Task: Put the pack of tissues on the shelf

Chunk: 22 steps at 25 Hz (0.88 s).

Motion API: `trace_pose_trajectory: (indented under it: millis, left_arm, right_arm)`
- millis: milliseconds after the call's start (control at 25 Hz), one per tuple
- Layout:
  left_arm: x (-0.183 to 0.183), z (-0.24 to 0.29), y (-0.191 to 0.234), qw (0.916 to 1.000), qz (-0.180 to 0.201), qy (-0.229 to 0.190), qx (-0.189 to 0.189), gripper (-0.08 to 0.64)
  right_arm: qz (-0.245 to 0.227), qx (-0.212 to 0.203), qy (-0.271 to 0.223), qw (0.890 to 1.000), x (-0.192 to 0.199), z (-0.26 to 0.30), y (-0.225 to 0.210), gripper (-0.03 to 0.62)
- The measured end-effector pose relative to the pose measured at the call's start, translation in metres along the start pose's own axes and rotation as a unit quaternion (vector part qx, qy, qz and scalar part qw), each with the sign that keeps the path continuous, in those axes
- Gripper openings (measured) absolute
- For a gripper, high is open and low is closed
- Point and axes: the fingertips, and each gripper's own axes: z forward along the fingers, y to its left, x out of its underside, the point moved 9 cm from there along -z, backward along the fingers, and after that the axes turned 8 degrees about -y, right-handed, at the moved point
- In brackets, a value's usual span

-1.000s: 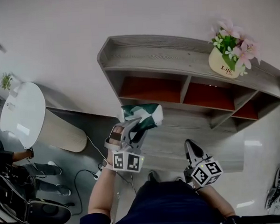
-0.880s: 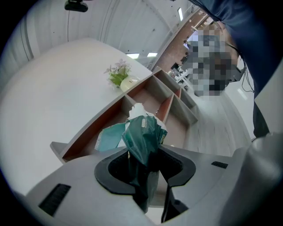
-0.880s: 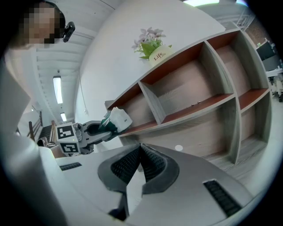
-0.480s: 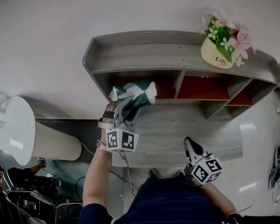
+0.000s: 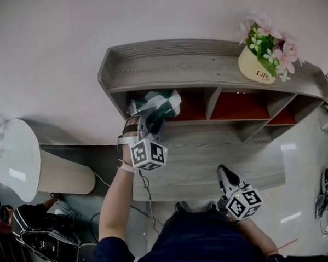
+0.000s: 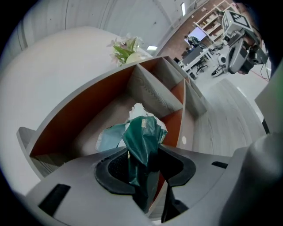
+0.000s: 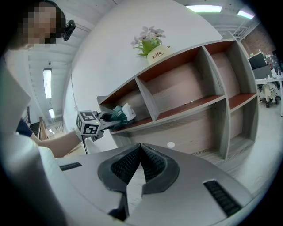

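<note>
At the shelf (image 5: 171, 67) mouth, left gripper (image 5: 148, 123) pinches the tissue pack (image 5: 157, 103) by its wrapper, seemingly to slide it in; right gripper (image 5: 225, 174) pressed together, idle.

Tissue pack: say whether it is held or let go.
Held. The left gripper pinches the tissue pack at the mouth of the shelf's leftmost compartment; whether it touches the board, cannot tell.

The head view looks steeply down from above the person onto the shelf (image 5: 177, 67), its top and front. The left gripper view sits close, looking into the shelf's end compartment. The right gripper view stands farther back, facing the whole shelf front and the left gripper (image 7: 110, 118). All 3 views share the flower pot (image 5: 258, 71) on top.
</note>
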Motion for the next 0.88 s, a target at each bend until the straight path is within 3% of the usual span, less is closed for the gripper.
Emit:
trace_pose_trajectory:
  millis: [320,480,880]
  left_arm:
    - [0.004,0.022,0.006,0.9990,0.013,0.041,0.010,0.164]
    - [0.009,0.028,0.004,0.9978,0.001,0.066,0.010,0.167]
    - [0.012,0.041,0.004,0.9968,-0.003,0.080,-0.004,0.203]
  right_arm:
    - [0.004,0.004,0.004,1.000,0.000,0.003,-0.004,0.011]
    - [0.007,0.004,0.006,1.000,0.001,0.004,-0.006,0.011]
    - [0.013,0.000,0.009,1.000,0.002,0.002,-0.015,0.011]
